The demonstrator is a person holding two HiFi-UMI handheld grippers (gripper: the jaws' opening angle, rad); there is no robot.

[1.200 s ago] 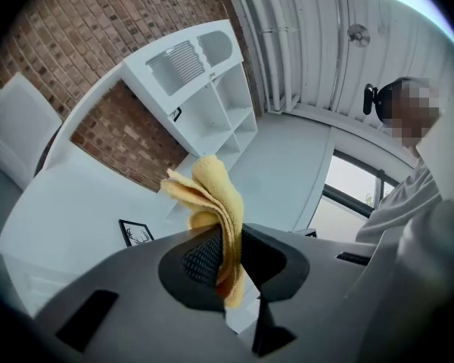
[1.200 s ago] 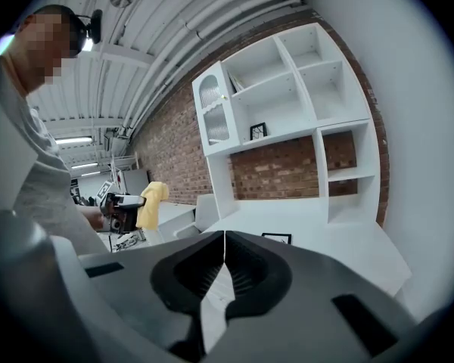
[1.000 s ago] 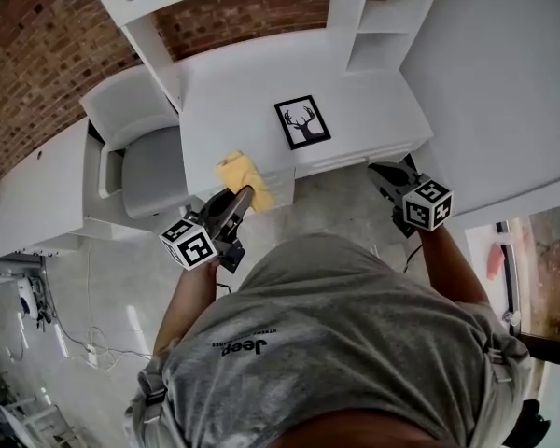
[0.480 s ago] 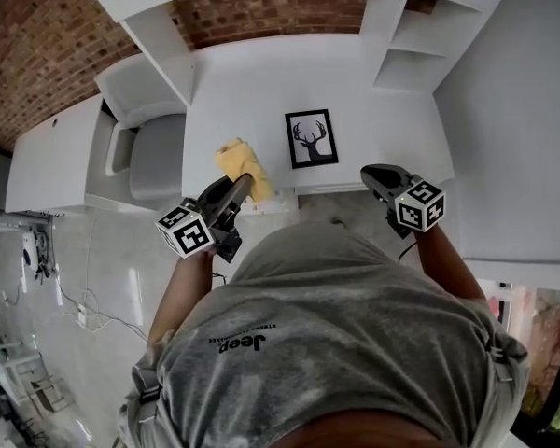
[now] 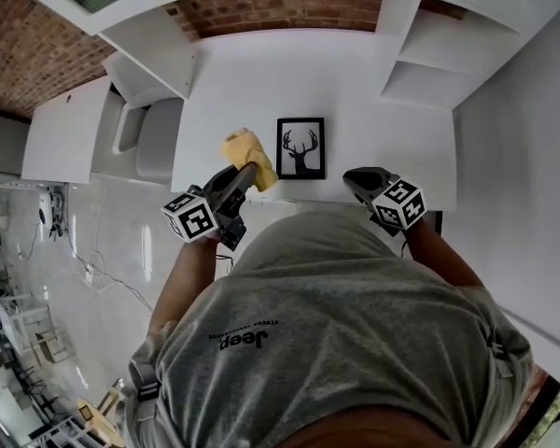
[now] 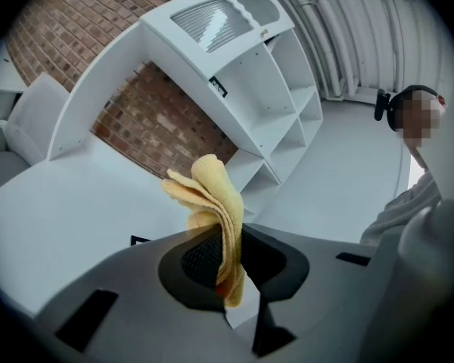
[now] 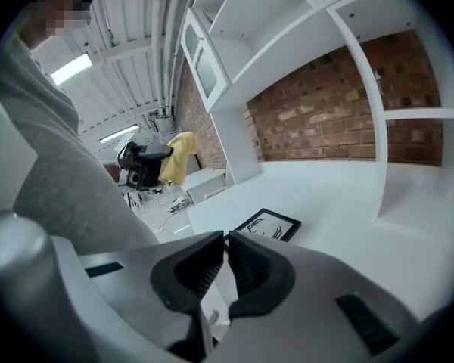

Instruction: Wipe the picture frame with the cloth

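- Yellow folded cloth clamped in your left gripper; right gripper closed, empty.
- Black-framed deer picture hugs the white desk's front edge: a hard swipe could slide it off.

There is one picture frame, one yellow cloth, one white tabletop, one grey chair and one person. The tools number two: one left tool and one right tool.
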